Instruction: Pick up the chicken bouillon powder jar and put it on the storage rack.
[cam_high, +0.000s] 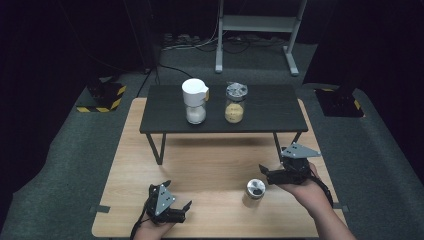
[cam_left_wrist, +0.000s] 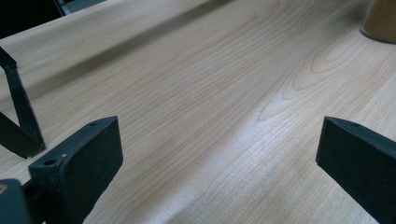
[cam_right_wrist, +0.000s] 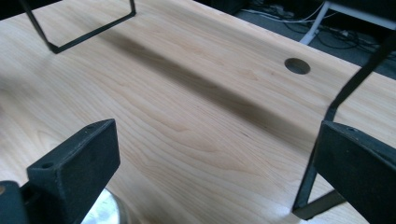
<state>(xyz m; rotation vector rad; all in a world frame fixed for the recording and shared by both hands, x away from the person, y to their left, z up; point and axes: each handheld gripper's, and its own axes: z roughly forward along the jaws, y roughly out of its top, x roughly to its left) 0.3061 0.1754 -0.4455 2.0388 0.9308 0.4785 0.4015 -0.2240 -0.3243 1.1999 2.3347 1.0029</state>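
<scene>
1. Both pairs of jaws are seen spread wide with nothing between them: in the left gripper view and the right gripper view alike, only bare wood lies in the gap.
2. The right gripper (cam_high: 263, 171) is held over the near right part of the wooden table (cam_high: 210, 165), its jaws pointing left. The left gripper (cam_high: 176, 195) rests low at the near edge, left of centre.
3. A small shaker jar (cam_high: 255, 190) with a silver perforated lid stands upright on the wood, just beside the right gripper, slightly nearer and to its left. Its lid edge (cam_right_wrist: 105, 210) is caught at the bottom of the right gripper view, below the left-hand jaw rather than between the 2 jaws.
4. The right hand (cam_high: 312, 192) is judged clearly nearer to this jar than the left gripper, which is well apart from it; the jar's base (cam_left_wrist: 380, 21) appears far off at the top right corner of the left gripper view.
5. The jar's long axis is vertical, so a level, sideways approach with the jaws straddling its body would probably be called for, after a small shift nearer and leftward.
6. On the black raised shelf (cam_high: 165, 117) at the far side, 2 more containers stand apart: a white-lidded jar (cam_high: 194, 101) and a yellow-filled jar (cam_high: 234, 103).
</scene>
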